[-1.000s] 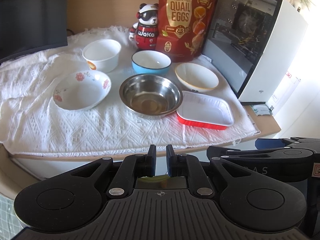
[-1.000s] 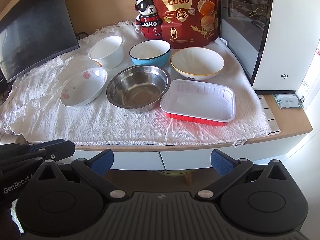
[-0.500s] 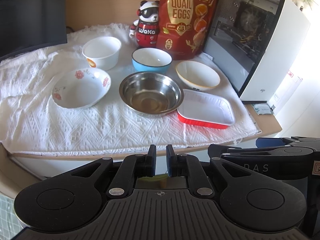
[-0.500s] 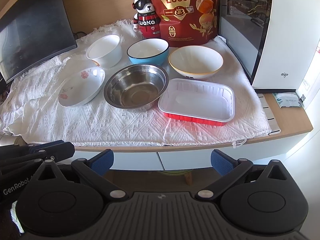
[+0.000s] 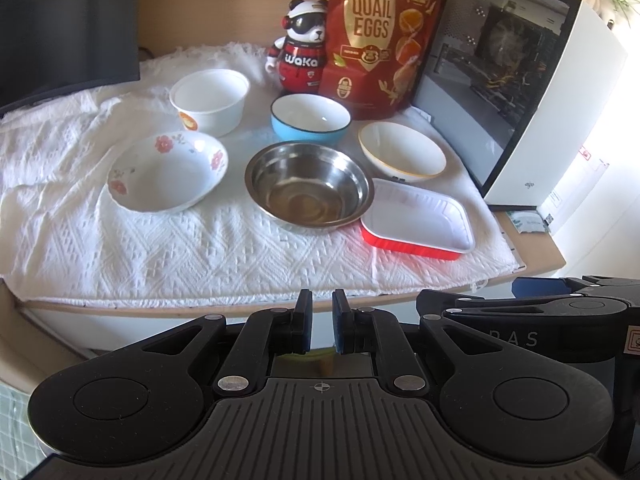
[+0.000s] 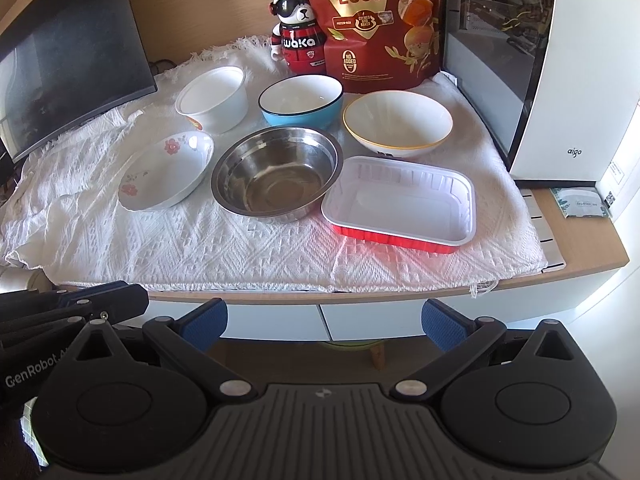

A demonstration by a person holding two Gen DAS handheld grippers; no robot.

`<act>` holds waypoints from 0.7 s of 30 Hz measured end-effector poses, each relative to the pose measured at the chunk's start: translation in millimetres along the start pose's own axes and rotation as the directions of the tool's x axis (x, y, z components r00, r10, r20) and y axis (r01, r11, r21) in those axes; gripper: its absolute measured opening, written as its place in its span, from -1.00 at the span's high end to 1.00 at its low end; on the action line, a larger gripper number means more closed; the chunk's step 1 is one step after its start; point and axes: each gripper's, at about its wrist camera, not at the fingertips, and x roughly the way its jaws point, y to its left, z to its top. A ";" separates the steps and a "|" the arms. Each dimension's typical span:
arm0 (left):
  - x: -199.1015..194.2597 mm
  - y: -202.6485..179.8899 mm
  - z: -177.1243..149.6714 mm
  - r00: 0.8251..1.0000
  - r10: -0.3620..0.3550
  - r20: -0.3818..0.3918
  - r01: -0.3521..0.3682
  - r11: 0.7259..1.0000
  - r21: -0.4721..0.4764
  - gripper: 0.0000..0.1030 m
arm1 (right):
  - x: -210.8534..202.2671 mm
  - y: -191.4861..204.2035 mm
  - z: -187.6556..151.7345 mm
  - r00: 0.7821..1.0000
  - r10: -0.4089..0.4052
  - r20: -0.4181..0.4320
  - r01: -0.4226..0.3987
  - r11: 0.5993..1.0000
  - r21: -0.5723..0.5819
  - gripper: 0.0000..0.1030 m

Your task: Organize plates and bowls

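Observation:
On a white cloth lie a steel bowl (image 5: 308,186) (image 6: 277,174), a flowered plate (image 5: 166,172) (image 6: 166,170), a white cup-bowl (image 5: 209,102) (image 6: 212,98), a blue bowl (image 5: 310,118) (image 6: 301,100), a yellow-rimmed white bowl (image 5: 402,152) (image 6: 397,124) and a red tray with a white inside (image 5: 418,224) (image 6: 400,204). My left gripper (image 5: 320,326) hangs shut and bare before the table's front edge. My right gripper (image 6: 322,320) is open and holds nothing, also short of the edge. Each gripper shows at the other view's side.
A panda figure (image 5: 302,60) and a red quail-egg bag (image 5: 380,40) stand at the back. A white appliance (image 5: 516,92) (image 6: 560,60) blocks the right side, a dark monitor (image 6: 68,68) the left. A small packet (image 6: 580,202) lies on the bare wood (image 6: 580,248) at the right.
Both views have crept slightly closer to the table; the dishes have not moved and neither gripper has changed its opening.

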 end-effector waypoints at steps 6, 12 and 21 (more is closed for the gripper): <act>2.5 3.5 2.5 1.000 -0.004 -0.007 0.004 1.000 -0.009 0.77 | 2.8 0.4 1.4 1.000 -0.003 -0.004 0.003 1.000 0.002 -1.00; 7.8 9.6 5.2 1.000 -0.011 -0.017 0.010 1.000 -0.023 0.77 | 7.4 2.9 4.0 1.000 -0.007 -0.010 0.007 1.000 0.005 -1.00; 35.6 45.7 29.6 0.998 -0.031 0.054 0.037 0.994 -0.101 0.77 | 22.9 8.4 21.8 0.998 -0.025 0.060 0.026 1.000 -0.013 -1.00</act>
